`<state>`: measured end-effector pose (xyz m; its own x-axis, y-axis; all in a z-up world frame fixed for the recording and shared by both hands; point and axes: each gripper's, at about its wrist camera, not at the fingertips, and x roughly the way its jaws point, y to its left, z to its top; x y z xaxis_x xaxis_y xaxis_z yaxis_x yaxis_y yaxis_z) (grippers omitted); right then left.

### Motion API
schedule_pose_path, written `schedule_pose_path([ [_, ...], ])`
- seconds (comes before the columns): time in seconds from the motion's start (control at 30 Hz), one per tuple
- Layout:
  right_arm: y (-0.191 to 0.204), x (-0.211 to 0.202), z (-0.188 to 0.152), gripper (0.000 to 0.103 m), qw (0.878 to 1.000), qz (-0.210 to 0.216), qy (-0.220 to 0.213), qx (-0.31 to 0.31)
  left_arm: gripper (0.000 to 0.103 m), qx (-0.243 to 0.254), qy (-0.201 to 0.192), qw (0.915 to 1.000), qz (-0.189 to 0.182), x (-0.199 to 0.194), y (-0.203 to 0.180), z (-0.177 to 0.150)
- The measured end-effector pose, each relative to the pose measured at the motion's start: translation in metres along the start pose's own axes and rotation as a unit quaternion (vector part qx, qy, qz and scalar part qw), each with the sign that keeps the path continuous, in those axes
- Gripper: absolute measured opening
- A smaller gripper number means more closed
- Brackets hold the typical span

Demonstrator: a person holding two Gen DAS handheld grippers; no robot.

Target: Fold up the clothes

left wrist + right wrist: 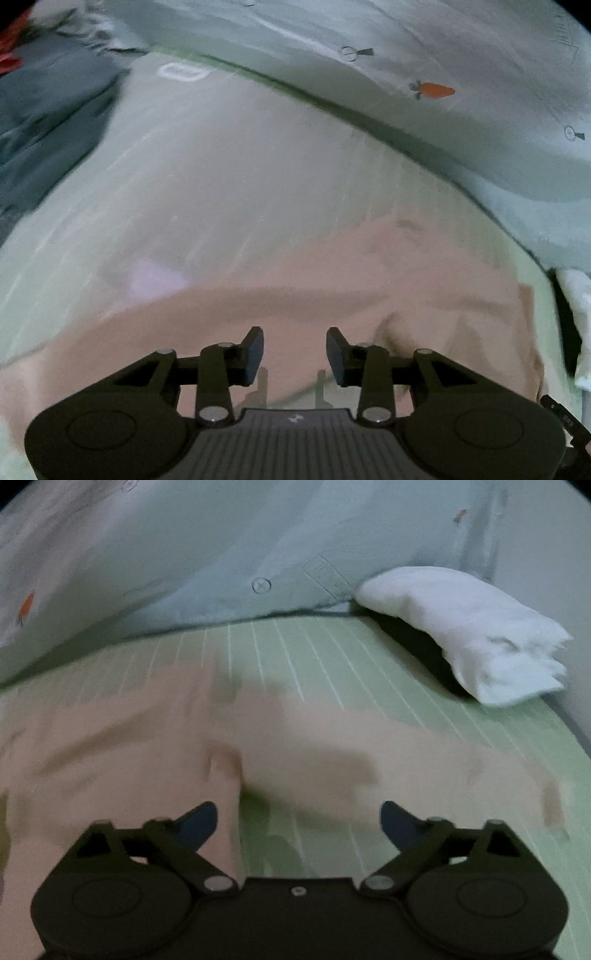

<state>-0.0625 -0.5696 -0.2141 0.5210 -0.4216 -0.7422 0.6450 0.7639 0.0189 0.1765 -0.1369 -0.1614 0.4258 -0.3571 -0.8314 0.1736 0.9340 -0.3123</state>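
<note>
Nearest you, at the bottom of the left wrist view, your left hand-held gripper (295, 354) stands at a narrow gap with nothing between its pads, and the pale pink garment (280, 295) lies flat just beyond and beneath it. In the right wrist view your right hand-held gripper (298, 825) is spread wide and also empty, its jaws straddling the edge where the pink garment (122, 746) gives way to the green striped bed sheet (332, 657). Both pairs of jaws look freed from the cloth, likely so the fabric can settle flat before the next fold, though that is a reading of the pose, not something shown. Further up, the left view alone shows a white oval label (183, 71) at upper left and a dark grey cloth (48, 110) at the left edge with a bit of red above it. The right view alone gives you a white folded cloth (465, 627) at upper right, lying on the sheet near the far edge. Farthest, across the top of both views, a pale blue fabric printed with carrots (432, 90) runs behind the bed. Much of both frames is blurred, so the garment's exact outline cannot be told.
</note>
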Motion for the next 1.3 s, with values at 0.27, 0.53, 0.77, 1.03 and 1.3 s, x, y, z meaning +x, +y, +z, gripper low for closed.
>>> schedule_pose_path([
  [0.27, 0.018, 0.096, 0.058, 0.08, 0.999, -0.011, 0.007, -0.035, 0.04, 0.08, 0.023, 0.9965, 0.012, 0.099, -0.072, 0.078],
  [0.53, 0.02, 0.105, 0.059, 0.06, 0.998, 0.034, -0.016, -0.041, 0.04, 0.153, 0.057, 0.9866, -0.004, 0.158, -0.112, 0.092],
  [0.77, 0.026, 0.107, 0.068, 0.006, 0.997, 0.007, -0.026, -0.067, 0.004, 0.23, -0.005, 0.9726, 0.034, 0.161, -0.136, 0.093],
  [1.03, 0.027, 0.12, 0.093, 0.036, 0.997, -0.003, -0.019, -0.072, 0.014, 0.191, -0.051, 0.9793, 0.043, 0.161, -0.148, 0.132],
  [1.3, -0.018, 0.054, 0.049, 0.097, 0.997, -0.067, -0.032, -0.026, 0.047, 0.126, -0.042, 0.9909, 0.019, 0.097, -0.134, 0.079],
])
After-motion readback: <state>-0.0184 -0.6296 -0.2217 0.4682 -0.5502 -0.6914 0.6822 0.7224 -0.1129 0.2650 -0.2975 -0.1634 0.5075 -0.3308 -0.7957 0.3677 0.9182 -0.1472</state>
